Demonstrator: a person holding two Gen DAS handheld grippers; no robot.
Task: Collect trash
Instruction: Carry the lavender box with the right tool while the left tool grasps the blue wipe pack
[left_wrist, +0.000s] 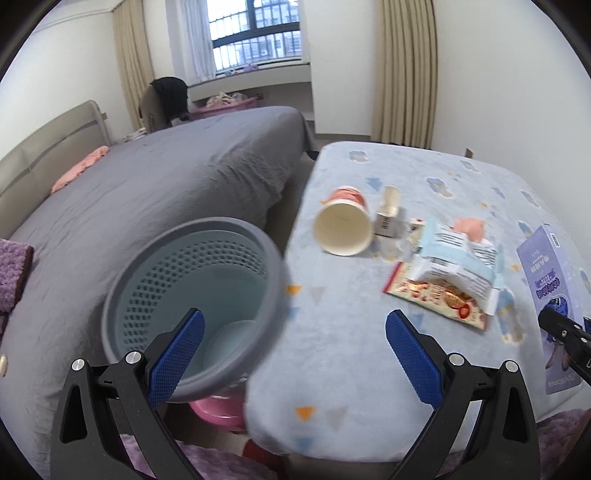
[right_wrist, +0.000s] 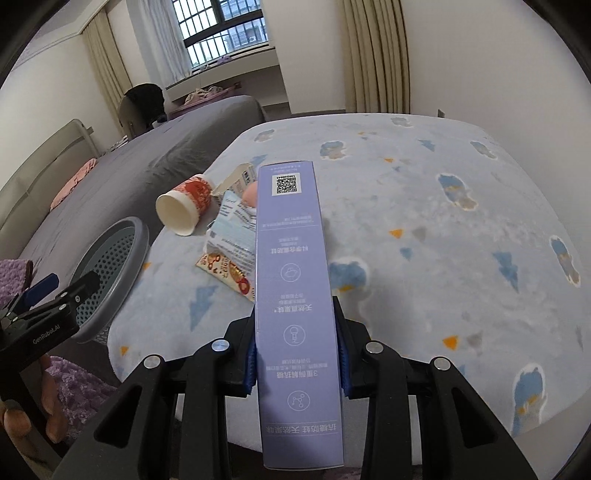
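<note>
- Right gripper (right_wrist: 297, 354) clamps a long lilac carton (right_wrist: 295, 295) between its blue pads; the pads press on both narrow sides. The carton lies along the fingers, its printed face up with a QR code at the far end, held above the table.
- Left gripper (left_wrist: 295, 354) stands wide, nothing between its blue ribbed pads (left_wrist: 177, 362). It hangs over the gap between the waste basket (left_wrist: 192, 295) and the table edge.
- Waste basket: round, grey rim, pale blue perforated wall — set low beside the table's left edge, with a pink object (left_wrist: 218, 410) under it that cannot be identified. Inside, only its pale smooth bottom shows.
- Table wears a soft fleecy cover (left_wrist: 332, 369), light blue with small triangles and cartoon patches.
- Trash left on the cover, clustered near the left side: a paper cup (left_wrist: 343, 225) on its side, mouth toward the camera, red print on the outside; a small white box (left_wrist: 388, 218) just behind it; a crinkled pale blue wrapper (left_wrist: 454, 258) lying over a flat red-and-cream packet (left_wrist: 436, 299); a pinkish object (left_wrist: 469, 227) behind the wrapper.
- This cluster sits between the held carton and the basket in the right wrist view.
- Beyond: a bed with a wrinkled grey sheet (left_wrist: 166, 177), beige curtains (left_wrist: 406, 74), a barred window (left_wrist: 255, 33).
</note>
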